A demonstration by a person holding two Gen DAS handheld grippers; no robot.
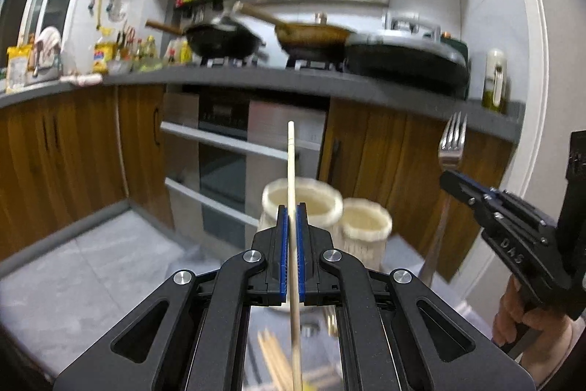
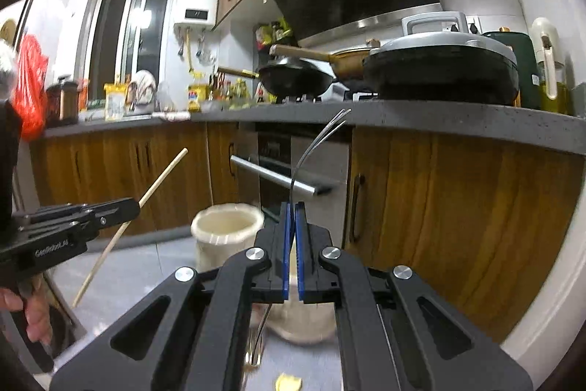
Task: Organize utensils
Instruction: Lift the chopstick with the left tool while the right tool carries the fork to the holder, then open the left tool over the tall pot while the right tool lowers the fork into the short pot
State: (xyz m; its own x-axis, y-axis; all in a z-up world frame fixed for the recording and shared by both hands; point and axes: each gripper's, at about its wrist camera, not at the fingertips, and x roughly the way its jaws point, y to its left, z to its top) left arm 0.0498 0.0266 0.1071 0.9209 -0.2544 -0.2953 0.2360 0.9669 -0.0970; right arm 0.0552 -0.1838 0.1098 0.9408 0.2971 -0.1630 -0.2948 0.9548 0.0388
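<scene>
Above 2 cups (image 1: 302, 204), left hand-held gripper (image 1: 292, 207) clamps chopstick (image 1: 291, 163), right hand-held gripper (image 2: 293, 207) fork (image 2: 315, 141).

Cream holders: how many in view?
2. The larger cream holder stands just beyond the left gripper; the smaller cream holder stands beside it, toward the right gripper. The right wrist view shows one clearly.

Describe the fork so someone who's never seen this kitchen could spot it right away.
Find the grey countertop with the pans. Below it, before the wooden cabinets, two black claws are raised. The fork is the shiny metal piece pinched in the right claw, tines up; the left claw grips a plain pale chopstick.
</scene>
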